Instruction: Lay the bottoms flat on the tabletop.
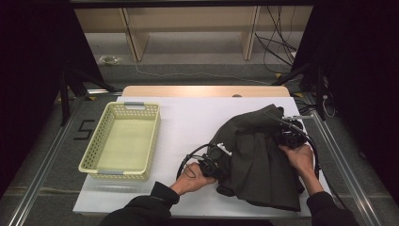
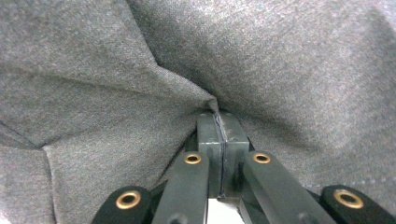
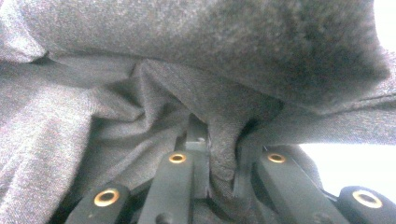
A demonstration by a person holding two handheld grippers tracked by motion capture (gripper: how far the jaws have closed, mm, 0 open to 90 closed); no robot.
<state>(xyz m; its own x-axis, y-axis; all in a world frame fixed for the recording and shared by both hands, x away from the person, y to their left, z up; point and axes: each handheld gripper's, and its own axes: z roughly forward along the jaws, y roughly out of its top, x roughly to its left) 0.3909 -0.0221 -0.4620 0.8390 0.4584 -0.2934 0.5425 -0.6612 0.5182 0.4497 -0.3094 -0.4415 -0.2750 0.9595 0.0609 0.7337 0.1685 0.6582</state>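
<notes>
A dark grey garment (image 1: pixel 259 160) lies bunched on the right half of the white table (image 1: pixel 188 122). My left gripper (image 1: pixel 220 165) sits at its left edge, held from below by a hand; its jaws are pressed together on a thin pinch of the grey cloth (image 2: pixel 140 84). My right gripper (image 1: pixel 287 136) is at the garment's upper right edge, half covered by it. There a thick fold of the cloth (image 3: pixel 224 140) is clamped between the two jaws, with more fabric draped above and around them.
A pale yellow perforated basket (image 1: pixel 123 141) stands on the left part of the table and holds nothing. Black cables (image 1: pixel 188 160) loop from the left gripper across the table. Dark stands and shelving lie beyond the far edge.
</notes>
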